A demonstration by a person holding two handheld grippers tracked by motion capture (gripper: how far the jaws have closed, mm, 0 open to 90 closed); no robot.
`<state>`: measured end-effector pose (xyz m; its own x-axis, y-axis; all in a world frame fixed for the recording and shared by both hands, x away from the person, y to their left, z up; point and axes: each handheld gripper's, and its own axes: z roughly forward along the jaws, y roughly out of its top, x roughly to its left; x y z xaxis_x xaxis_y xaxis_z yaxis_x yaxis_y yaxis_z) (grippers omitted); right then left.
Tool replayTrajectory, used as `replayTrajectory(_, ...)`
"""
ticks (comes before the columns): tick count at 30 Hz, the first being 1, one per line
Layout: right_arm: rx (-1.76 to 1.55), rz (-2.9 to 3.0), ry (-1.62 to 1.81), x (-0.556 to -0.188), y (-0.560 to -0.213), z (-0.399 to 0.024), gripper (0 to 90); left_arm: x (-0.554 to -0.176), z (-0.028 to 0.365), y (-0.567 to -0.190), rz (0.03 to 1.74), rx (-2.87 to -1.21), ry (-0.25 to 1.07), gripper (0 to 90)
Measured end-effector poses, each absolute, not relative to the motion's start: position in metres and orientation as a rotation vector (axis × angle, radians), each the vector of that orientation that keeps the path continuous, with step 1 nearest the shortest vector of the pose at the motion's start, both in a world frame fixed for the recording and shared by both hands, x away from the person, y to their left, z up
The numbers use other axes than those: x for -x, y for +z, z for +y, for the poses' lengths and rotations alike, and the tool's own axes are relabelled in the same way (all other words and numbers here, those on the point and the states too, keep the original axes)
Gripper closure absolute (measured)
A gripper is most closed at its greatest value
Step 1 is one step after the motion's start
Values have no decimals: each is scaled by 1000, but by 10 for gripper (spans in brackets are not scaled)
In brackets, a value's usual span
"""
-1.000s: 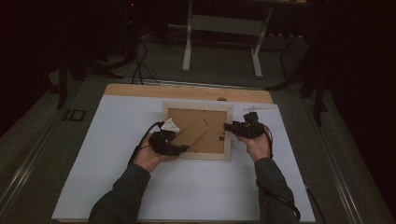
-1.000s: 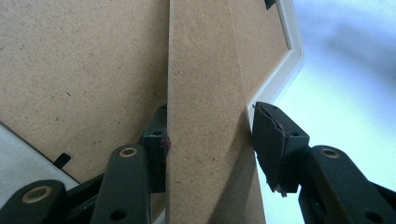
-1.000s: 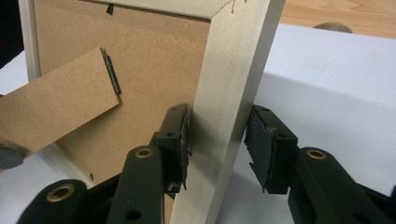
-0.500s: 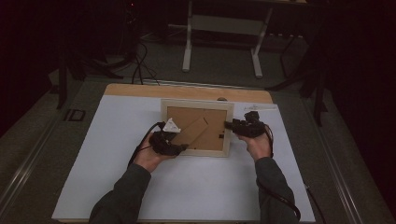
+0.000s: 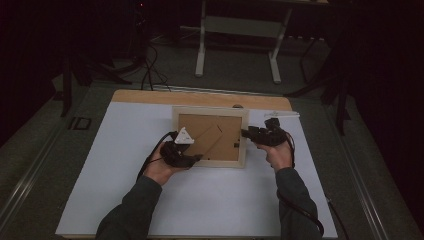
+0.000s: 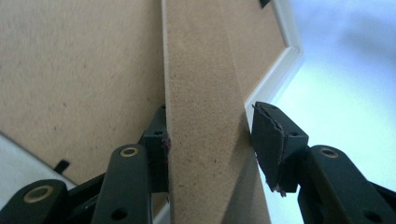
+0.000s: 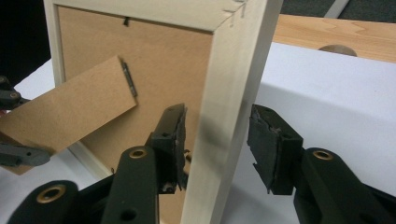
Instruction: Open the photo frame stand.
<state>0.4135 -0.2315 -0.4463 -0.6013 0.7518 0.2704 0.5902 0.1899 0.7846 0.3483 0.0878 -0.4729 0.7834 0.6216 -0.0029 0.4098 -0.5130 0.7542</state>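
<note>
A pale wooden picture frame [image 5: 210,111] lies back up on the white sheet [image 5: 200,205]. Its brown fibreboard stand leg [image 5: 207,141] angles out from the backing. My left gripper [image 5: 197,159] is at the frame's near left corner, and in the left gripper view [image 6: 210,140] its pads press both edges of the stand leg [image 6: 210,84]. My right gripper [image 5: 246,134] straddles the frame's right rail [image 7: 233,70]. Its jaws [image 7: 217,140] have just been opening, and both pads stand slightly off the rail. The stand leg [image 7: 70,112] and the left gripper [image 7: 11,126] show at the left of that view.
The white sheet covers a wooden table whose bare far edge [image 5: 200,97] runs behind the frame, with a small round mark [image 7: 338,49] in it. Beyond the table, on the dark floor, are a metal stand [image 5: 240,45] and cables [image 5: 150,70].
</note>
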Motion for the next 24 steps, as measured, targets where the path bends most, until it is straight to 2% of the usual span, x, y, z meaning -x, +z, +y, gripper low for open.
replayTrajectory(16, -1304, 2305, 1381, -418, -451, -225, 496, -342, 85, -473, 706, -2213, 435, 545)
replayTrajectory(24, -1242, 2307, 1426, -413, -446, -229, 565, -343, 87, -474, 697, -2223, 428, 546)
